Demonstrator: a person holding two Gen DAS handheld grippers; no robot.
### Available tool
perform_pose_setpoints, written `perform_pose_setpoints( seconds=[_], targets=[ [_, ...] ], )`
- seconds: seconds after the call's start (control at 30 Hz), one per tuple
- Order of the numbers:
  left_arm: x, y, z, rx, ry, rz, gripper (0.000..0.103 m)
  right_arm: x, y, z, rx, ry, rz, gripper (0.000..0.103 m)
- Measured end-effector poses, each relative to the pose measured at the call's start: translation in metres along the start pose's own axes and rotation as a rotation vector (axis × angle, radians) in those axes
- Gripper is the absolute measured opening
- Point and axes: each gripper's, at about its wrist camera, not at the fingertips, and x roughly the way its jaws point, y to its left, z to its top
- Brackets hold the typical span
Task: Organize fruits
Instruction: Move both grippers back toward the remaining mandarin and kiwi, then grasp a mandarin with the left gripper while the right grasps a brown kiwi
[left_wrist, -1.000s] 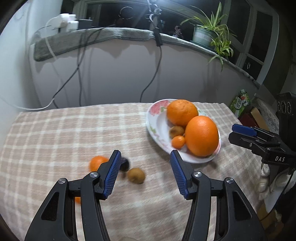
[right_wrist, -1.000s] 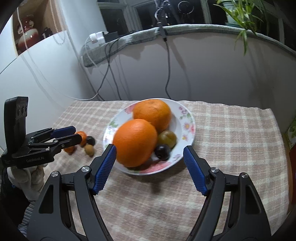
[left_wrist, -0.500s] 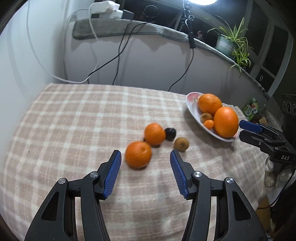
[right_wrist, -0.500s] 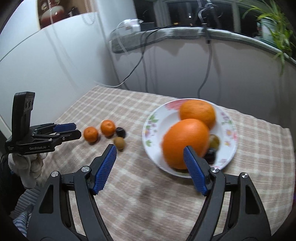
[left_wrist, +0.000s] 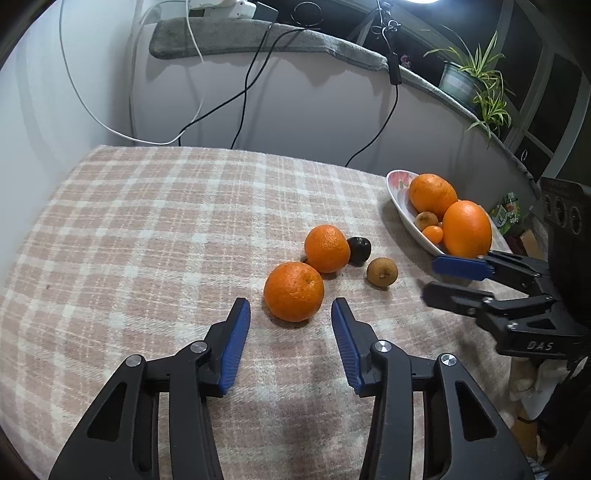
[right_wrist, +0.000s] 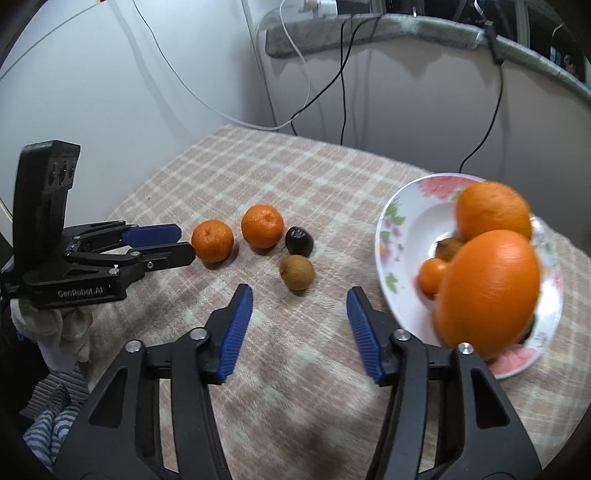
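Jaws on the left gripper (left_wrist: 290, 318) stand apart, flanking but not touching the nearest mandarin (left_wrist: 294, 291) on the checked worktop (left_wrist: 147, 229). It is nearly round, slightly squat, with no clear long axis; which way its stem end faces I cannot tell. A second mandarin (left_wrist: 327, 248) sits just behind, touching or nearly so, with a dark plum (left_wrist: 359, 250) and a brown fruit (left_wrist: 382, 271) beside it. Closing off-centre could squirt the fruit forward into those neighbours and scatter them. Right gripper (right_wrist: 300, 311) hovers empty, jaws apart, near the plate (right_wrist: 402, 236).
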Motion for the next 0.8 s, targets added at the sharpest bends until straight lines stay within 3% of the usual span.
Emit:
perform_pose_setpoints(
  seconds=[0.43, 0.8],
  targets=[
    [0.018, -0.007, 0.003, 0.055, 0.018, 0.051, 0.041, 0.033, 0.007, 0.01, -0.011, 0.048, -0.02, 0.045],
    [0.023, -0.008, 0.006, 0.069, 0.026, 0.048, 0.037, 0.046, 0.008, 0.014, -0.028, 0.078, -0.048, 0.038]
  ],
)
